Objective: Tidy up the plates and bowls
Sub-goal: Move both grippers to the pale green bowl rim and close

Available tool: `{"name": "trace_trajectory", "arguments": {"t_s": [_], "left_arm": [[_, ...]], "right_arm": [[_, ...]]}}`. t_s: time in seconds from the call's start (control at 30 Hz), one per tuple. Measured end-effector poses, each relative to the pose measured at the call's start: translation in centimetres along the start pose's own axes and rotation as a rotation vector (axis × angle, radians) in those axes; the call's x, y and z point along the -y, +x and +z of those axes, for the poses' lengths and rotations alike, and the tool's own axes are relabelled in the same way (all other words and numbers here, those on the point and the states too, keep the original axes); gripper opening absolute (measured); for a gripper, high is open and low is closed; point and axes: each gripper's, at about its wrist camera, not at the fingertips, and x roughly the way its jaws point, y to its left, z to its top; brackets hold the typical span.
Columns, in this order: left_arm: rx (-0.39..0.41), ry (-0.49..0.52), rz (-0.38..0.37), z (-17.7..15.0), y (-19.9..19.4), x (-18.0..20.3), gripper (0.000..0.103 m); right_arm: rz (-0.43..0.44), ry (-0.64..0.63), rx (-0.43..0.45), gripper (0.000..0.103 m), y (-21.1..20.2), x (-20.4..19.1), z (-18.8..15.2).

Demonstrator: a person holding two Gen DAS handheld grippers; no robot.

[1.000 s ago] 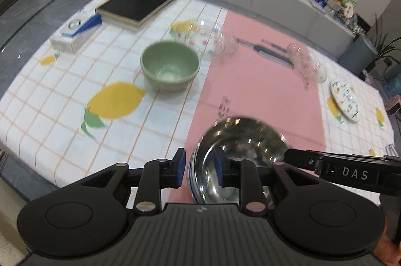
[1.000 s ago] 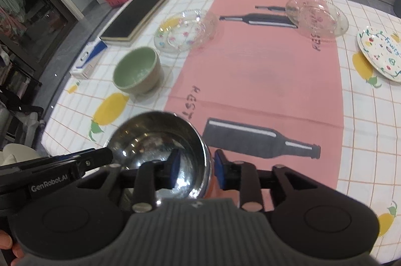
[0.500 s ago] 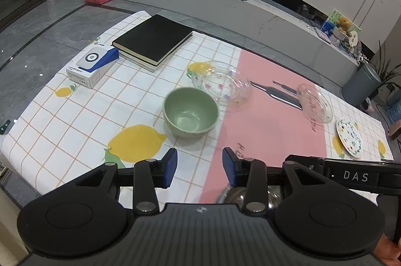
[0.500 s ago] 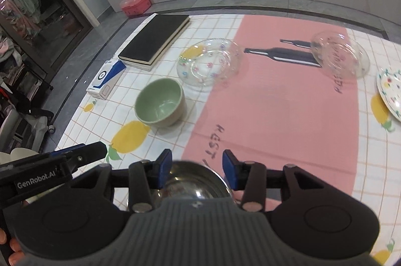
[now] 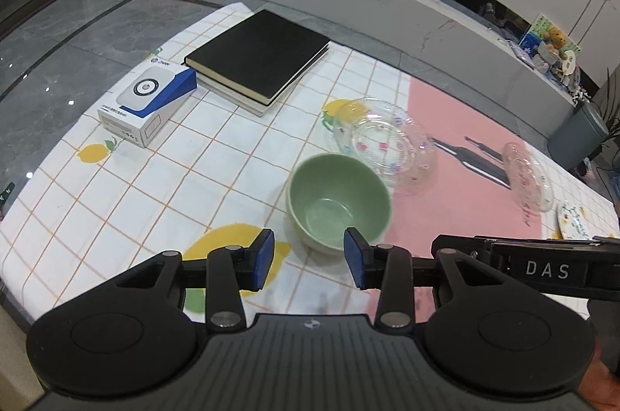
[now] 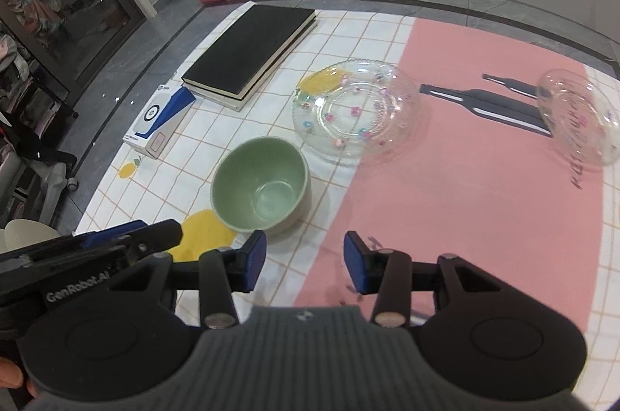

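Observation:
A green bowl [image 5: 338,201] stands upright on the lemon tablecloth, just ahead of my open, empty left gripper [image 5: 309,260]. It also shows in the right wrist view [image 6: 260,186], ahead and left of my open, empty right gripper [image 6: 305,262]. Behind it lies a clear flowered glass plate [image 5: 383,145], also in the right wrist view [image 6: 354,110]. A second clear glass dish [image 5: 529,178] sits on the pink strip at the right [image 6: 577,122]. A patterned plate [image 5: 577,222] lies at the far right. The steel bowl is out of view.
A black book [image 5: 259,56] and a blue-and-white box [image 5: 149,103] lie at the back left of the table. The table's left edge [image 6: 116,155] drops to a grey floor. Each gripper's side arm shows in the other's view [image 5: 542,269].
Both grippers have let go of the steel bowl and lifted back. The bowl has dropped out of both views. The green bowl now sits right ahead of the left fingers.

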Motion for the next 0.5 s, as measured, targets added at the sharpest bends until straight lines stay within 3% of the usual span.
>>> {"name": "trace_trajectory", "arguments": {"t_s": [0.37,0.5], "left_arm": [[-0.027,-0.044,-0.018,1.5,5.5,-1.4,0.046],[-0.049,-0.057,-0.012,1.5,7.0,-1.6,0.045]], "right_arm": [[0.004,0.071,-0.075,0.044,6.5,0.8,3.4],[0.012,0.095,-0.098,0.037,8.2,1.0,3.6]]}}
